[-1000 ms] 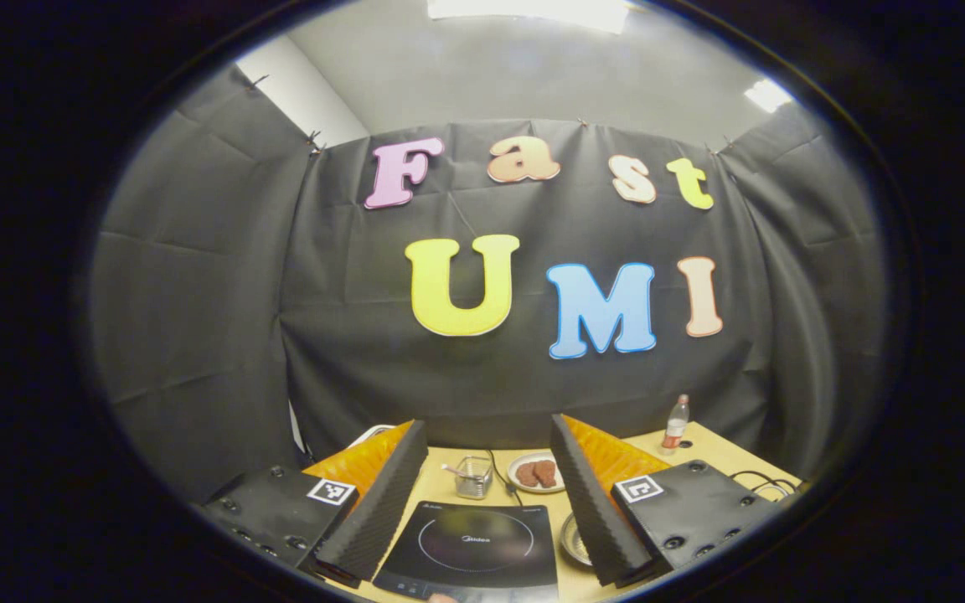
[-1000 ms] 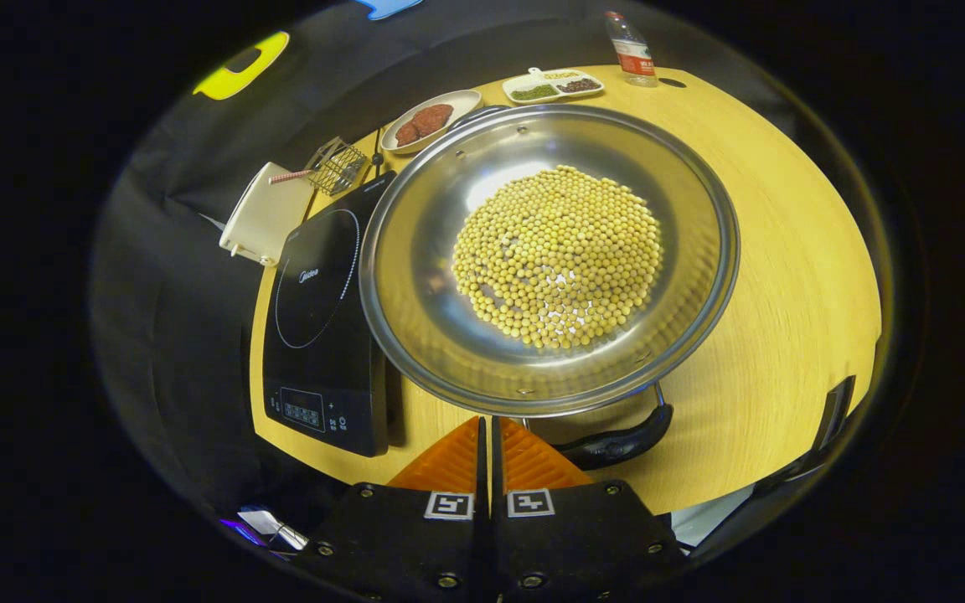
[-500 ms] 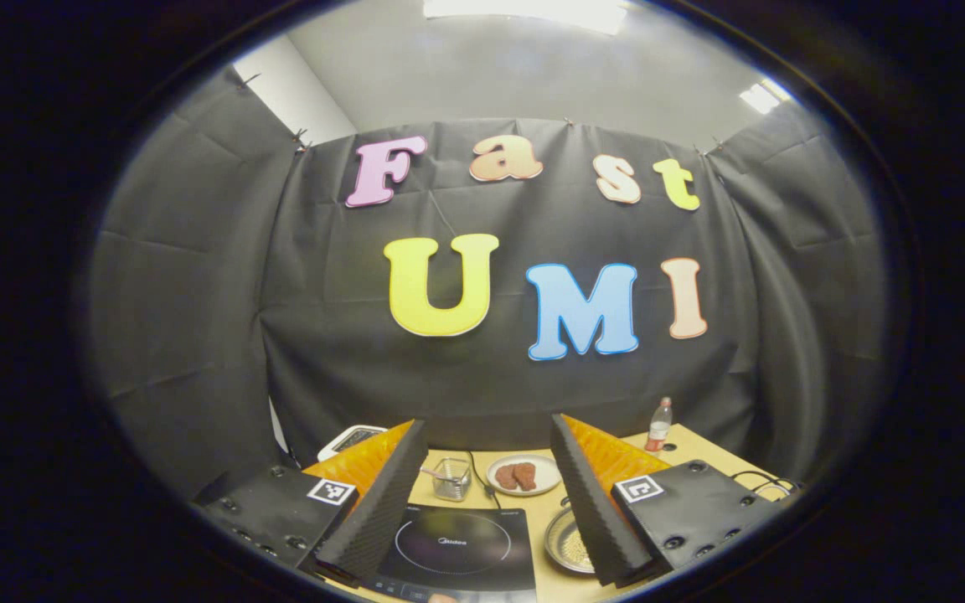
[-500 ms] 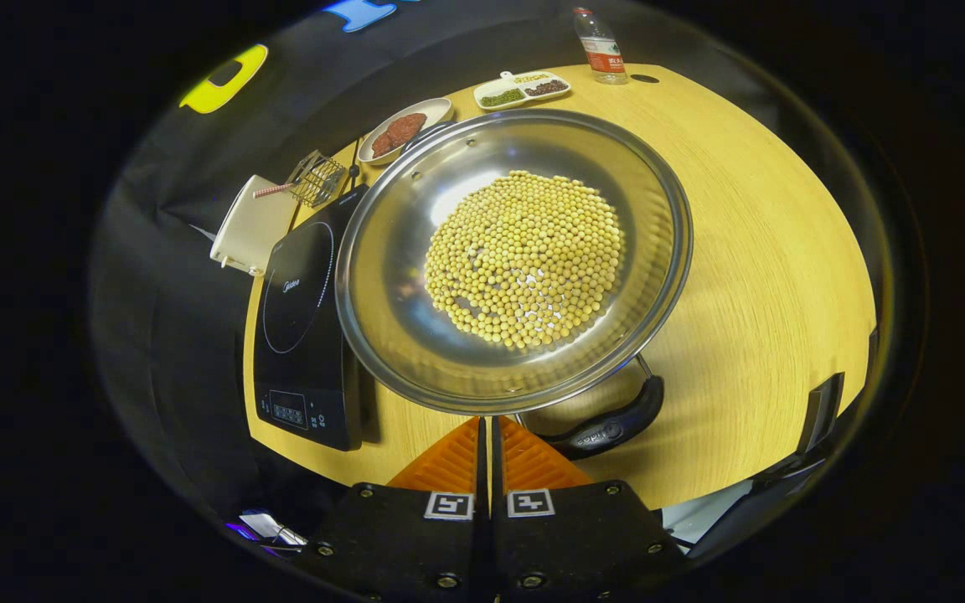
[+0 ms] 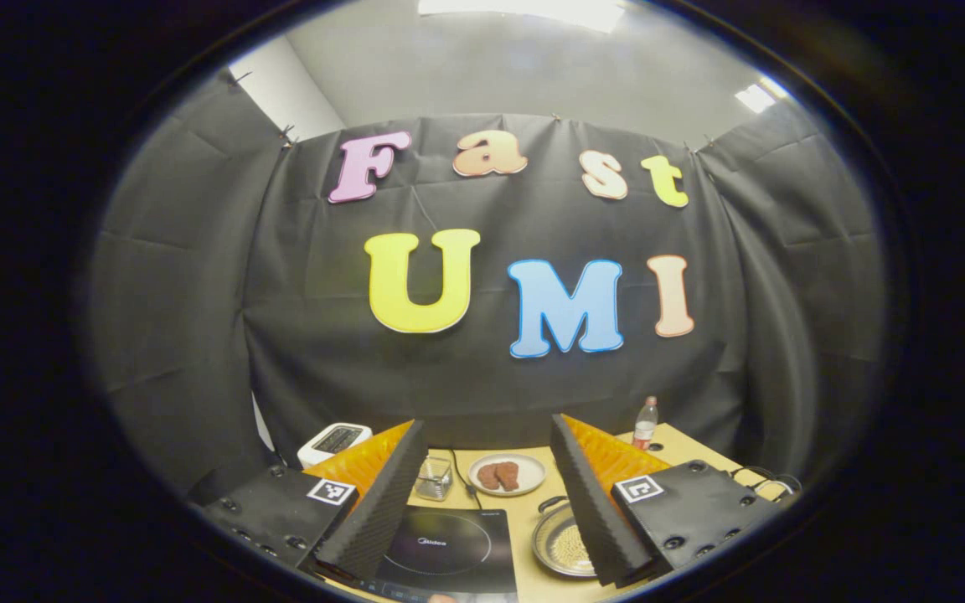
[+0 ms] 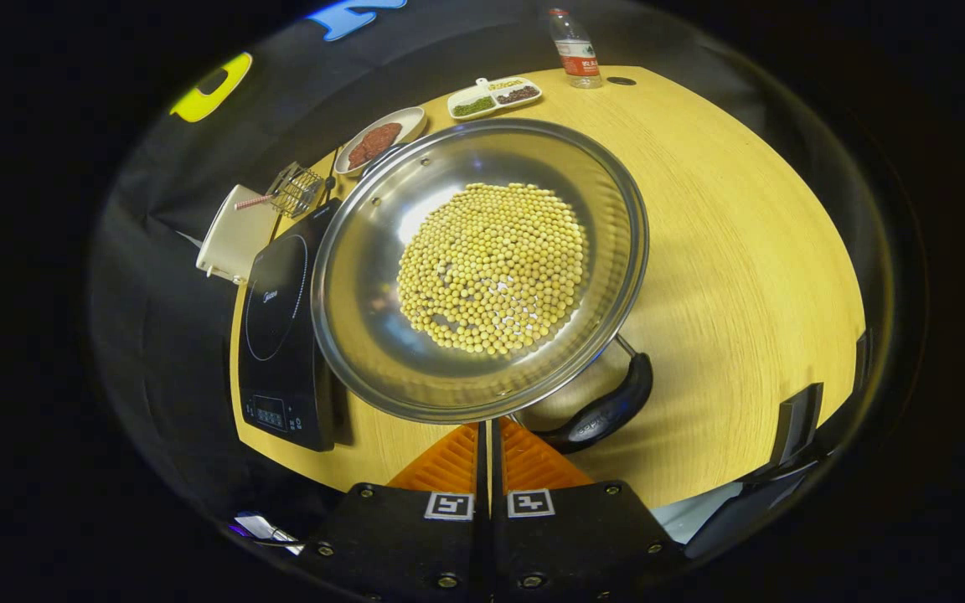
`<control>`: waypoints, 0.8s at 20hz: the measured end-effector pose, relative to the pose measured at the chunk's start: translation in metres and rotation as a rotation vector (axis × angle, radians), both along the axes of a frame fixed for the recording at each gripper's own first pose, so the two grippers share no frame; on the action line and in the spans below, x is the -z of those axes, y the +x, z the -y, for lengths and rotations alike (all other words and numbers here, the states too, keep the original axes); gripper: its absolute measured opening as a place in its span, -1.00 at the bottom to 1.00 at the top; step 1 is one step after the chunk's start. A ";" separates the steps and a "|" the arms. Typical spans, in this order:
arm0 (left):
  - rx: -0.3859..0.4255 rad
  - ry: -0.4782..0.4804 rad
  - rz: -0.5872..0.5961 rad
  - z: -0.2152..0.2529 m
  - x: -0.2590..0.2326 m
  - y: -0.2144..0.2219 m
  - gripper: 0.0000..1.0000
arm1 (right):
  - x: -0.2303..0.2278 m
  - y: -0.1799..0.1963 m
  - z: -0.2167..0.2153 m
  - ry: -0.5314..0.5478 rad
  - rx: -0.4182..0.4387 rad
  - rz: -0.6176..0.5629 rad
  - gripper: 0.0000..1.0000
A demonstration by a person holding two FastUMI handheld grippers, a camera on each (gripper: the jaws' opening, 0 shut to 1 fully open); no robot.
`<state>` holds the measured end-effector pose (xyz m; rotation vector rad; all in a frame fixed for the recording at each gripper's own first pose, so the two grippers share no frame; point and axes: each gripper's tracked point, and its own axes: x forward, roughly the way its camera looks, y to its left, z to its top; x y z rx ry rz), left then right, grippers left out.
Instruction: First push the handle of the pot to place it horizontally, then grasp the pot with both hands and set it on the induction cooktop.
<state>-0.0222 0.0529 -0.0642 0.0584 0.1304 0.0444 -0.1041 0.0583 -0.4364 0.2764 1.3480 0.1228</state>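
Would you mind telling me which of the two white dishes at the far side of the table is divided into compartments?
The oblong divided dish near the water bottle; the round plate beside it is undivided and holds brown pieces.

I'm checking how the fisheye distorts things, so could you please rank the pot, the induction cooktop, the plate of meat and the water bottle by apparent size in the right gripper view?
1. pot
2. induction cooktop
3. plate of meat
4. water bottle

The last two look close in size; both sit far from the camera, so their order is unsure.

The hand-held gripper (image 6: 487, 435), fingers together, sits at the pot (image 6: 365, 276) rim beside its handle (image 6: 604, 410).
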 end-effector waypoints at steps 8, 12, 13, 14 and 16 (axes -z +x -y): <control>0.033 0.006 -0.015 0.025 0.004 0.009 0.90 | 0.003 0.008 0.034 -0.040 0.021 0.004 -0.99; 0.046 0.010 -0.018 0.036 0.004 0.011 0.92 | 0.003 0.011 0.046 -0.052 0.027 0.006 -0.99; 0.050 0.009 -0.019 0.039 0.004 0.013 0.93 | 0.003 0.012 0.050 -0.056 0.025 0.007 -0.99; 0.052 0.009 -0.021 0.041 0.006 0.013 0.94 | 0.003 0.013 0.053 -0.063 0.024 0.008 -0.99; 0.058 0.011 -0.023 0.046 0.006 0.016 0.90 | 0.005 0.015 0.058 -0.081 0.015 0.010 -0.99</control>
